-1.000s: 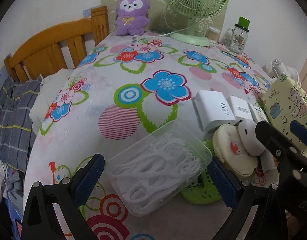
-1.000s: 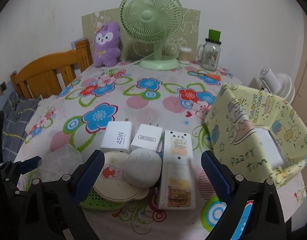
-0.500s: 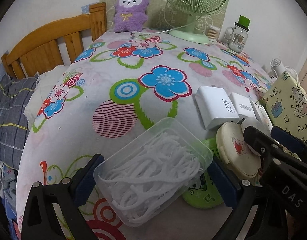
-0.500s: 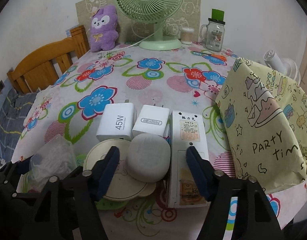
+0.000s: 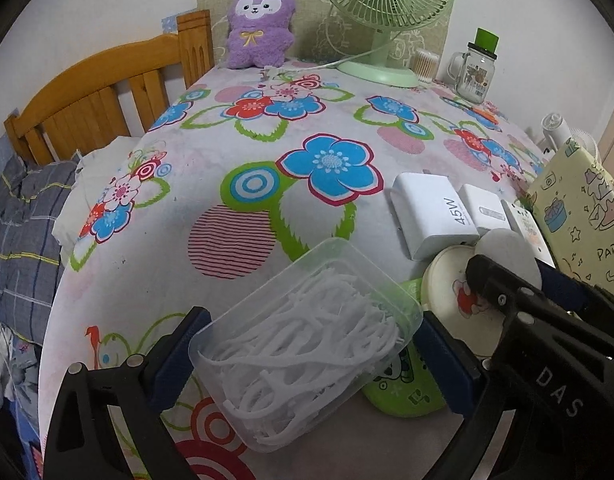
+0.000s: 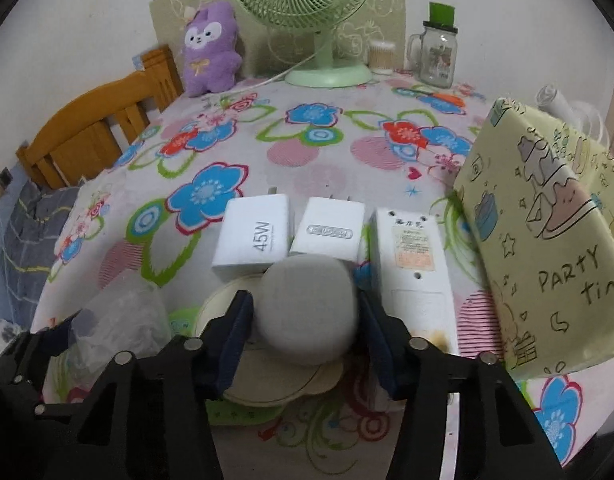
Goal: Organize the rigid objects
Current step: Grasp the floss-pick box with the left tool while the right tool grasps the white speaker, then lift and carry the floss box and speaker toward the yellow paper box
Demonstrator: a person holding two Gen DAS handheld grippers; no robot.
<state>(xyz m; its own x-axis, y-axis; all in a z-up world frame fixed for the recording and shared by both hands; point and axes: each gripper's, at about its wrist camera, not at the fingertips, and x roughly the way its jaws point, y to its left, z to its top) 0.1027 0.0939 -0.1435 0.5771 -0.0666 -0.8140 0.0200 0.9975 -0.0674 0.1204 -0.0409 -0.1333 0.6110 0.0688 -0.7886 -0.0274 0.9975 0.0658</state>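
Right wrist, gripper (image 6: 305,334) closing around white case (image 6: 307,312)

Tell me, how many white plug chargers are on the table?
2. The 45W charger lies left, and the smaller charger is right beside it, both just behind the grey oval case. Others could be hidden under things.

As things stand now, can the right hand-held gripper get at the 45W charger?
Probably not directly: the right hand-held gripper is shut on the white oval case, which sits before the 45W charger.
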